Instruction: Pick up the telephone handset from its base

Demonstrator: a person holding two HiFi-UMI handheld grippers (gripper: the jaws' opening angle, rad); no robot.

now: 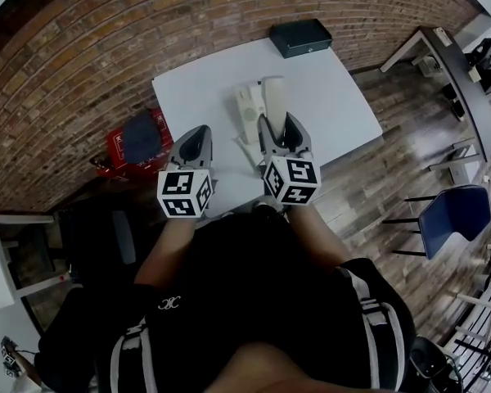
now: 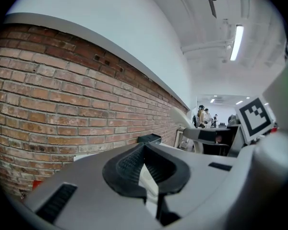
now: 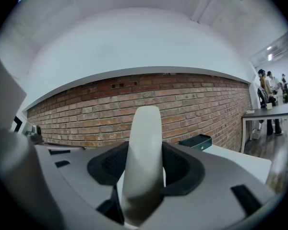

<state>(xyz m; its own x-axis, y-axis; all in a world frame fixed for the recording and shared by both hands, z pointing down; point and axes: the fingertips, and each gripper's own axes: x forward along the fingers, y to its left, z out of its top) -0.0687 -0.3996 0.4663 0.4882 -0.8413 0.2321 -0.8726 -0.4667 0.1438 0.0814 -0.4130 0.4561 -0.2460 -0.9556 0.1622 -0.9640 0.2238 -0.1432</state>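
Note:
The cream telephone handset [image 1: 273,97] is lifted off the table and stands upright between the jaws of my right gripper [image 1: 277,128], which is shut on its lower part. In the right gripper view the handset [image 3: 145,147] rises from between the black pads [image 3: 182,169], hiding the middle of the view. The cream telephone base [image 1: 248,110] lies on the white table [image 1: 335,97] just left of the handset. My left gripper [image 1: 196,142] hovers over the table's near left part, jaws together, holding nothing. From the left gripper view [image 2: 151,181] the raised handset [image 2: 181,116] shows at the right.
A black box [image 1: 300,37] sits at the table's far edge against the brick wall [image 1: 106,47]. A red item [image 1: 137,143] lies on the floor left of the table. A blue chair [image 1: 452,216] and desks stand to the right. People stand far off [image 2: 204,115].

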